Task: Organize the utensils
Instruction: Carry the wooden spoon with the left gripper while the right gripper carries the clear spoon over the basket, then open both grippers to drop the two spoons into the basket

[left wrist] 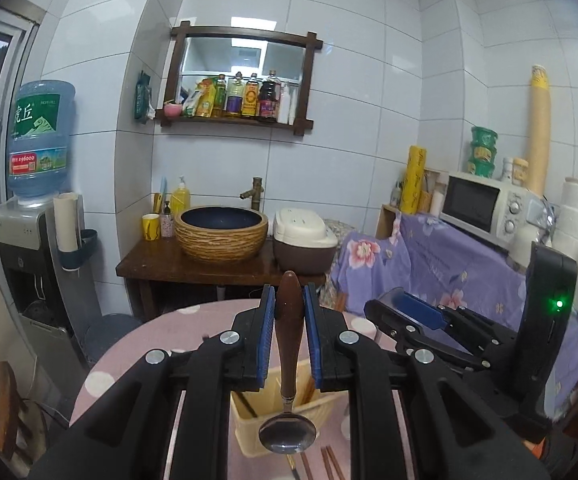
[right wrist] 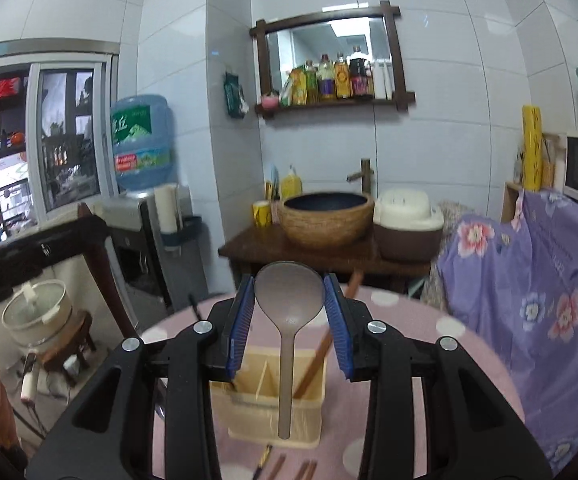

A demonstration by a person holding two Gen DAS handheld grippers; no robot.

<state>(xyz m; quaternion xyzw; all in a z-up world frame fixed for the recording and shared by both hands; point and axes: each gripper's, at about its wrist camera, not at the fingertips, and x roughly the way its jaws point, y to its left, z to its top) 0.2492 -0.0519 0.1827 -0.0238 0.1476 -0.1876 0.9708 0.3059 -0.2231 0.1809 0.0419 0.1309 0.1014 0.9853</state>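
My yellow holder (right wrist: 275,396) on the pink table (right wrist: 429,344) has some chopsticks inside. My right tongs (right wrist: 289,316) squeeze a grey spoon (right wrist: 287,312) above it, my left tongs (left wrist: 289,340) a wooden-handled spoon (left wrist: 287,364). More chopsticks (right wrist: 293,470) lie before it.

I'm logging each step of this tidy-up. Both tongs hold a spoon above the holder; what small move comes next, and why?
Probably lower the left tongs, dropping the wooden-handled spoon bowl-first into the yellow utensil holder directly beneath it. The right tongs can follow with the grey spoon.
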